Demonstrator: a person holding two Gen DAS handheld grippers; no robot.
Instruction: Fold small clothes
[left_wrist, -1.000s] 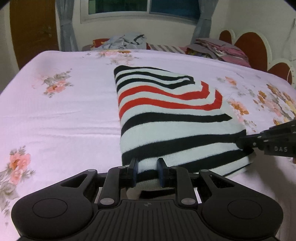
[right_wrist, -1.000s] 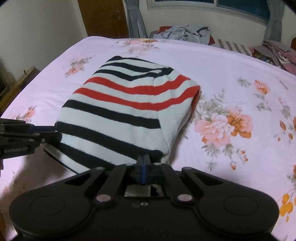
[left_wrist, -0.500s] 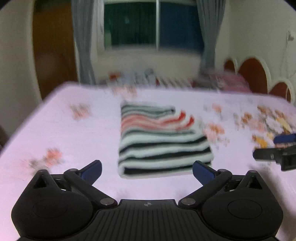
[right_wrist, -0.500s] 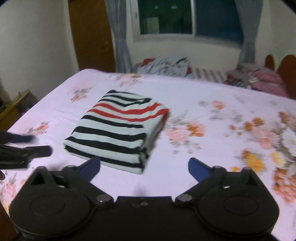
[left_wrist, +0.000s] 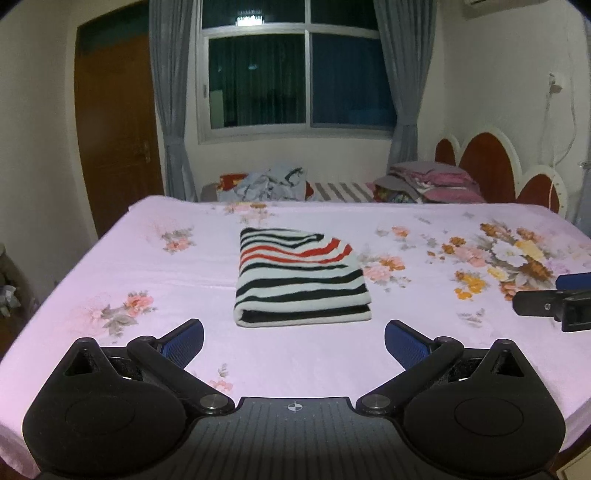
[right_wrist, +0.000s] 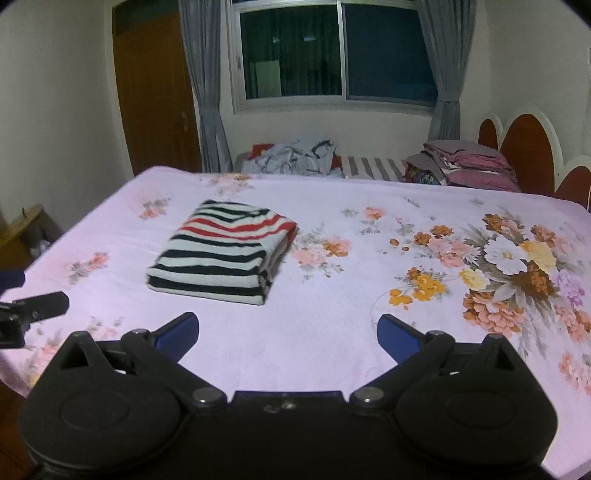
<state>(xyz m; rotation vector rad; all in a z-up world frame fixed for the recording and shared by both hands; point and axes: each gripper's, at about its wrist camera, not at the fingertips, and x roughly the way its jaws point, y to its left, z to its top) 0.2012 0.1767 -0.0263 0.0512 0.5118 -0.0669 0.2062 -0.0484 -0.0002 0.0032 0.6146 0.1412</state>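
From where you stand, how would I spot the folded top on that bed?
Find the big bed with the pink flowered sheet. Near its middle, left of the large bouquet print, lies the folded top, a neat rectangle. It alone is striped black, white and red; the other clothes are heaped beyond the bed's far edge.

left wrist: low over bed's (left_wrist: 110, 266) near edge, facing window (left_wrist: 299, 70).
right wrist: similar, seemingly further right.
shared: striped garment (left_wrist: 301, 278).

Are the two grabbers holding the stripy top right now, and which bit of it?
No, nothing is held. The left gripper and right gripper are both open and empty, and the folded top lies alone on the bed.
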